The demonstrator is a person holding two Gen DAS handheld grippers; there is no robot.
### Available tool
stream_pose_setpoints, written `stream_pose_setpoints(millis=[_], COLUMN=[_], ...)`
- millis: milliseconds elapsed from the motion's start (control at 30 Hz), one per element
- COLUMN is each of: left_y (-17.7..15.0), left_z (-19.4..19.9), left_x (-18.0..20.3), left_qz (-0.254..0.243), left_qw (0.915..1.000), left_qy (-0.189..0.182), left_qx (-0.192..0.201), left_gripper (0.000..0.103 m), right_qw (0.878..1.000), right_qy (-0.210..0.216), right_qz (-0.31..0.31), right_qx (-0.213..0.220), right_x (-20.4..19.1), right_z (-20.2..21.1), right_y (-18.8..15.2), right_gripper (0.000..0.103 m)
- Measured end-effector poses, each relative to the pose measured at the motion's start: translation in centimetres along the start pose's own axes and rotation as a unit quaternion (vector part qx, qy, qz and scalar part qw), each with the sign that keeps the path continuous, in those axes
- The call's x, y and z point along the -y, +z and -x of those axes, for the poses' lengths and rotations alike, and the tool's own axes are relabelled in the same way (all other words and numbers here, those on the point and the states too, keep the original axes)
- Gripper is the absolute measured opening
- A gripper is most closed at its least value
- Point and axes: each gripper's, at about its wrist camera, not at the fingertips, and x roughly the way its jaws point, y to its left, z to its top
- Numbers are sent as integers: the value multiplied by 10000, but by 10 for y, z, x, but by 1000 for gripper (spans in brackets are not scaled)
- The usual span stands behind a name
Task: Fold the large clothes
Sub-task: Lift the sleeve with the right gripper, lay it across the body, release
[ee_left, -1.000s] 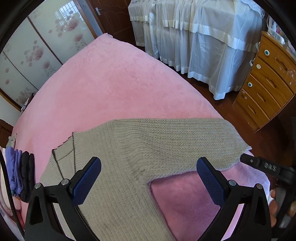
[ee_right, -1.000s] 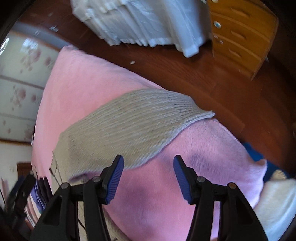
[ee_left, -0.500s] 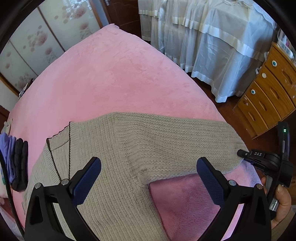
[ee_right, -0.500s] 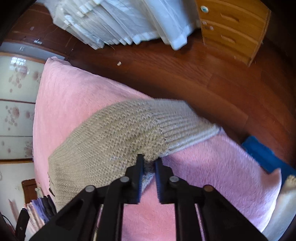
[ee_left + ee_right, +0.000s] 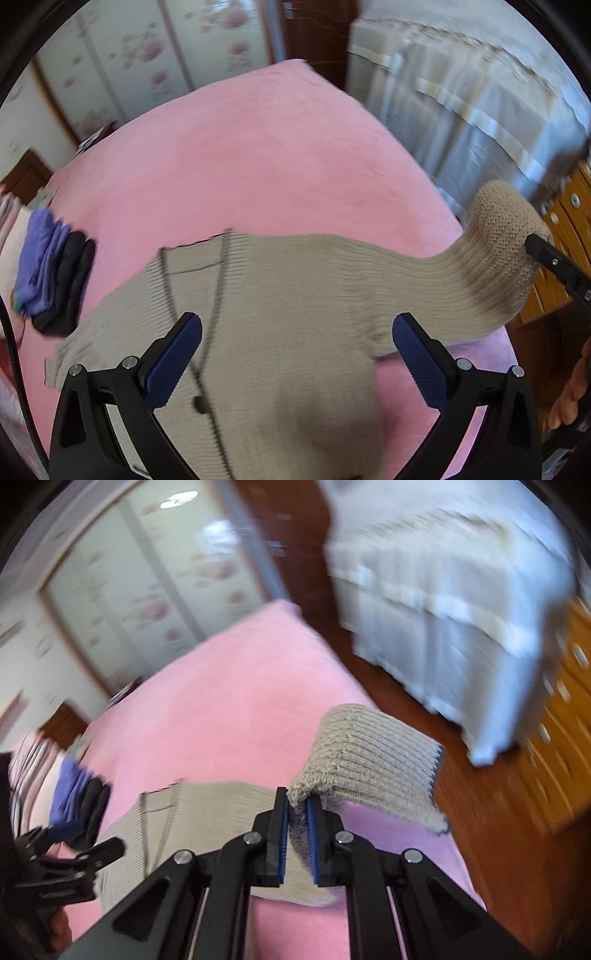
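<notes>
A beige knit cardigan [image 5: 280,295] with dark trim and a button lies spread on the pink bed [image 5: 258,147]. My right gripper [image 5: 297,808] is shut on the cardigan's sleeve [image 5: 369,760] near the cuff, and the sleeve end hangs lifted above the bed. From the left wrist view that raised sleeve [image 5: 498,236] arches up at the right, with the right gripper [image 5: 532,245] pinching it. My left gripper [image 5: 295,354] hovers open over the cardigan's body, its blue pads [image 5: 173,362] wide apart with nothing pressed between them.
A stack of folded purple and black clothes [image 5: 55,273] sits at the bed's left edge. A white draped bed [image 5: 480,92] and a wooden drawer chest [image 5: 569,221] stand beyond the dark wood floor. Floral sliding doors [image 5: 147,62] line the far wall.
The right gripper closed on the sleeve near the cuff and lifted it up off the bed, rolling as it rose. The left gripper shifted over the cardigan's front, still open.
</notes>
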Motion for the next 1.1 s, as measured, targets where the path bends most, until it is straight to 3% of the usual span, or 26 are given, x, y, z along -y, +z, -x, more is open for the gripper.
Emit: stream_pose_setpoints(millis=[133, 267, 433, 533, 600, 733, 867, 1100], left_y=[-4, -17, -38, -46, -51, -56, -55, -50], left_z=[1, -14, -45, -62, -71, -91, -108, -138], left_x=[-64, -118, -163, -183, -191, -201, -203, -189], left_qz=[555, 997, 1340, 1416, 1420, 1390, 1362, 1188], left_qw=[9984, 9948, 9901, 9885, 9880, 9871, 9861, 9833], left_qy=[116, 92, 52, 13, -41, -201, -424, -880], left_qx=[-25, -163, -408, -526, -607, -762, -850, -1064], left_gripper=[103, 103, 103, 103, 103, 103, 103, 103], right_qw=[9965, 9890, 9755, 9657, 9581, 9456, 9389, 9468], right_qy=[432, 726, 623, 254, 137, -110, -260, -171], right_qz=[699, 1169, 1732, 2089, 2286, 2636, 2943, 2713], right_qx=[-172, -537, -1205, -1523, -1718, -1901, -1766, -1725], right_x=[-71, -127, -184, -209, -213, -230, -236, -226], right_z=[-21, -57, -123, -161, -176, -191, -177, -164], right_y=[-1, -23, -73, -106, -123, -142, -156, -158], right_gripper=[9, 9, 9, 13, 14, 41, 43, 43])
